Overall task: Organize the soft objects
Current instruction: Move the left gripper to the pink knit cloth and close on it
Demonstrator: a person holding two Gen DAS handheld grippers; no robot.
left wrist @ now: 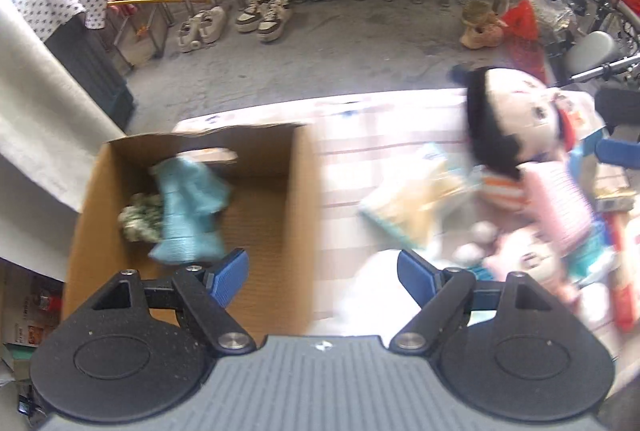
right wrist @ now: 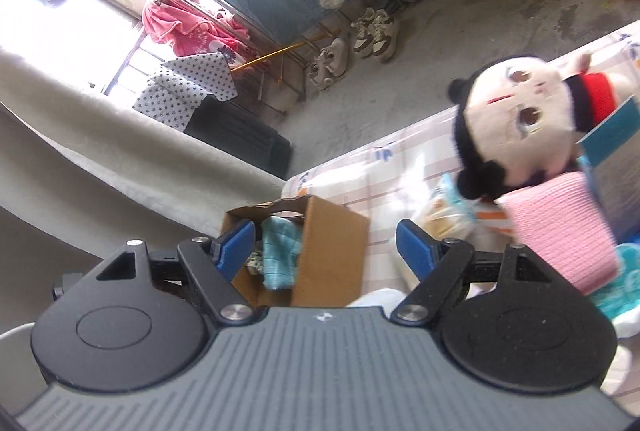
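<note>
Two grippers, left (left wrist: 319,272) and right (right wrist: 325,248), both gape wide and hold nothing. Just beyond the left one an open box (left wrist: 298,191) sits on the table (left wrist: 384,119), a teal cloth (left wrist: 188,207) inside. Right of the box lie a doll (right wrist: 516,119) and a pink cloth (right wrist: 560,231).

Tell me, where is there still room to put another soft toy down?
Inside the cardboard box, the bare floor right of the blue cloth and the small greenish bundle is free. So is the tablecloth strip between box and snack packet. Around the big doll and pink cloth it is crowded.
</note>
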